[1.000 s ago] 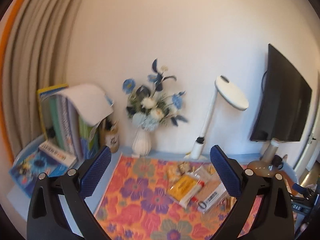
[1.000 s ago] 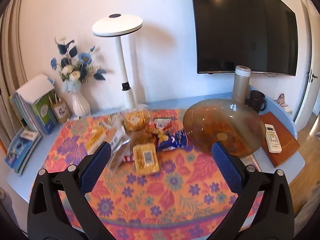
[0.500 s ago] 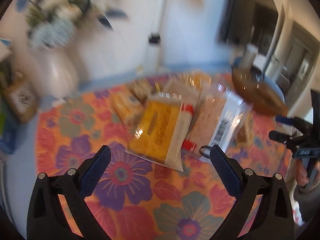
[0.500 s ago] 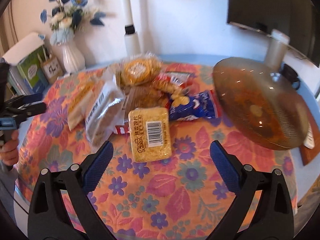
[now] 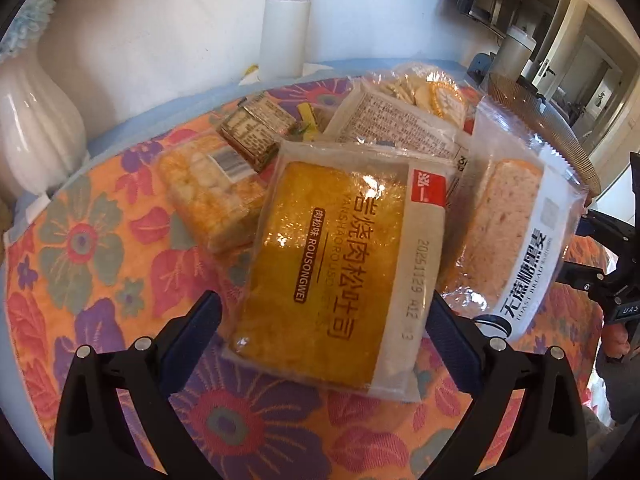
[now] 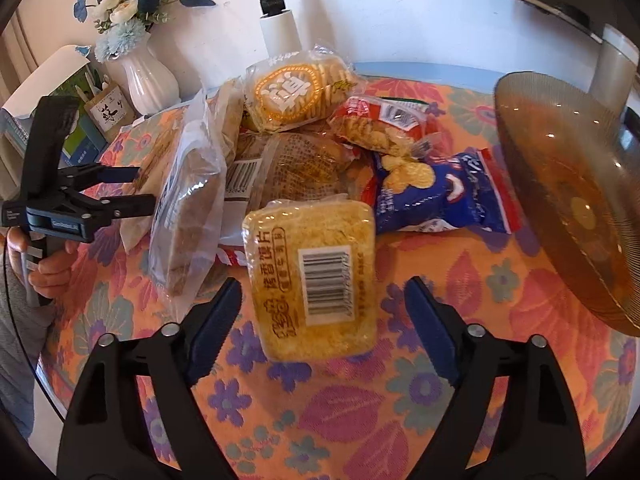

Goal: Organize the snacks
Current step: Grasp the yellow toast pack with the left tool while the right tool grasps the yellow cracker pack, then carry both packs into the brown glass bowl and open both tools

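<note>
A heap of snack packs lies on a flowered tablecloth (image 6: 360,420). My left gripper (image 5: 322,312) stands open over a yellow toast bag (image 5: 332,264), one finger at each long side of it. My right gripper (image 6: 322,296) straddles a yellow crisp packet with a barcode (image 6: 316,284); its jaws are closing and a gap shows on both sides of the packet. A clear bread bag (image 5: 516,232) leans against the right of the toast bag. In the right wrist view the left gripper (image 6: 142,187) reaches into the heap from the left.
An amber glass bowl (image 6: 560,184) sits at the right of the table. A blue chip bag (image 6: 440,192), a red pack (image 6: 380,124) and round crackers (image 6: 296,92) fill the middle. A white vase (image 6: 148,80) and lamp base (image 5: 285,40) stand at the back.
Both grippers have come down and tilted toward the heap. The left swung from the wall to the toast bag. The right gripper's fingers have drawn closer around the yellow packet.
</note>
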Motion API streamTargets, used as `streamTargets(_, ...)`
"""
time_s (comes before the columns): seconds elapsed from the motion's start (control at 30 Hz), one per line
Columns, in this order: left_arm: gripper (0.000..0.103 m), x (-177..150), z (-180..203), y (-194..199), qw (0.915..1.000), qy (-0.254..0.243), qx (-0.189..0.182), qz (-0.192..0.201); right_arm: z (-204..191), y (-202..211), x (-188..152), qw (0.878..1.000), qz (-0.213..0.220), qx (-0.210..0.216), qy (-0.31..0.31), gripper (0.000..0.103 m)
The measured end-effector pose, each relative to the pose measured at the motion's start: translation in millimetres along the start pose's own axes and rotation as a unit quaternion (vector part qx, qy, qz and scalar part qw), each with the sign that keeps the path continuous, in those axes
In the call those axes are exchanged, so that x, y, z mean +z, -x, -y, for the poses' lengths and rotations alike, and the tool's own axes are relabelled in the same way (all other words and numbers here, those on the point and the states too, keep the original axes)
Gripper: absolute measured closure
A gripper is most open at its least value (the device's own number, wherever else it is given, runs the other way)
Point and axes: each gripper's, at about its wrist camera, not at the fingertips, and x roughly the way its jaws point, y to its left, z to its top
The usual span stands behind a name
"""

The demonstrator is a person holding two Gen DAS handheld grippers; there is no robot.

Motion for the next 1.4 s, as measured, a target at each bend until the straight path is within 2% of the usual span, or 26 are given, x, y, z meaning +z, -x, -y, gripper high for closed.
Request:
streamTargets(0.1, 0.005, 1, -7, -6, 0.9997, 0.017, -0.019, -0.002, -3, -10, 2, 1.000, -0.008, 0.002, 0.002, 0.033)
streamTargets(0.3, 0.007, 4, -8, -10, 0.9987, 0.038, -0.035, -0.004, 3, -16, 4, 1.000, -0.013, 0.018, -0.020, 0.043)
streamTargets(0.4, 0.017, 3, -7, -6, 0.9985, 0.045, -0.031, -0.002, 5, -12, 1, 0.999, -0.012, 0.017, -0.024, 0.044)
streamTargets(0.63, 0.024, -15, -7, 15, 0.9971, 0.071, -0.021, 0.016, -5, 10, -4, 1.000, -0.001, 0.010, -0.014, 0.046)
streamTargets(0.8, 0.027, -34, -7, 54, 0.9924, 0.100, -0.041, 0.058, -5, 34, -10, 1.000, 0.015, 0.007, -0.019, 0.046)
streamTargets(1.0, 0.035, -40, 15, 95, 0.9909, 0.093, -0.028, 0.093, -3, 70, -15, 0.999, 0.042, 0.011, -0.024, 0.046)
streamTargets(1.03, 0.042, -40, 23, 98, 0.9913, 0.088, -0.027, 0.094, -2, 73, -16, 0.999, 0.045, 0.011, -0.025, 0.046)
streamTargets(1.07, 0.061, -40, 30, 101, 0.9929, 0.079, -0.025, 0.086, -1, 77, -17, 0.998, 0.048, 0.010, -0.025, 0.046)
streamTargets(1.1, 0.061, -38, 35, 98, 0.9948, 0.071, -0.017, 0.071, 0, 81, -19, 0.998, 0.049, 0.005, -0.025, 0.046)
streamTargets(1.13, 0.056, -42, 40, 96, 0.9961, 0.066, -0.007, 0.058, 1, 84, -22, 0.998, 0.051, 0.000, -0.024, 0.046)
streamTargets(1.2, 0.027, -56, 41, 89, 0.9968, 0.071, 0.007, 0.038, 5, 87, -30, 0.998, 0.050, -0.001, -0.022, 0.046)
streamTargets(1.23, 0.008, -64, 40, 86, 0.9960, 0.082, 0.012, 0.034, 8, 86, -35, 0.999, 0.046, 0.001, -0.024, 0.046)
streamTargets(1.27, 0.007, -79, 39, 85, 0.9954, 0.089, 0.011, 0.034, 9, 84, -39, 0.999, 0.041, 0.003, -0.026, 0.046)
streamTargets(1.33, 0.005, -87, 35, 79, 0.9947, 0.101, 0.002, 0.016, 13, 81, -44, 0.999, 0.030, 0.006, -0.034, 0.046)
streamTargets(1.4, 0.005, -98, 34, 69, 0.9934, 0.111, 0.026, -0.014, 17, 78, -49, 0.999, 0.024, 0.010, -0.042, 0.046)
